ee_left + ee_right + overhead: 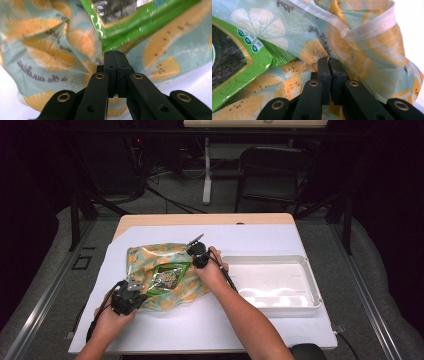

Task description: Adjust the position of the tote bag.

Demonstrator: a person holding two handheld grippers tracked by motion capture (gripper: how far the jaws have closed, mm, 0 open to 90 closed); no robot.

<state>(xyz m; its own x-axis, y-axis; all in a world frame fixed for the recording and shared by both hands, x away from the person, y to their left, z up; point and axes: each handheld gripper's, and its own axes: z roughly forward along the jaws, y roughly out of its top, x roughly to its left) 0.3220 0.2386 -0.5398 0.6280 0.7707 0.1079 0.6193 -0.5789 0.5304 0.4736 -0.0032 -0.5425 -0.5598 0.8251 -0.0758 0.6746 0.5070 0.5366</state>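
Note:
A see-through plastic bag (150, 255) printed with orange slices lies crumpled on the white-covered table. A green snack packet (167, 277) rests at its middle. My left gripper (133, 285) is at the bag's near left edge, shut on the bag film (50, 50). The packet's lower corner (110, 42) ends right at the tips (115, 53), and I cannot tell whether it is pinched too. My right gripper (195, 254) is at the bag's far right side, shut (329, 60) on a fold of the bag (362, 50) just below its seamed rim. The packet (234, 67) lies to the left in that view.
A shallow white tray (310, 280) stands just right of the bag, close to my right forearm. The white sheet (200, 325) covers most of the tabletop, whose wooden far edge (200, 219) shows. A dark chair (270, 170) and cables stand beyond the table.

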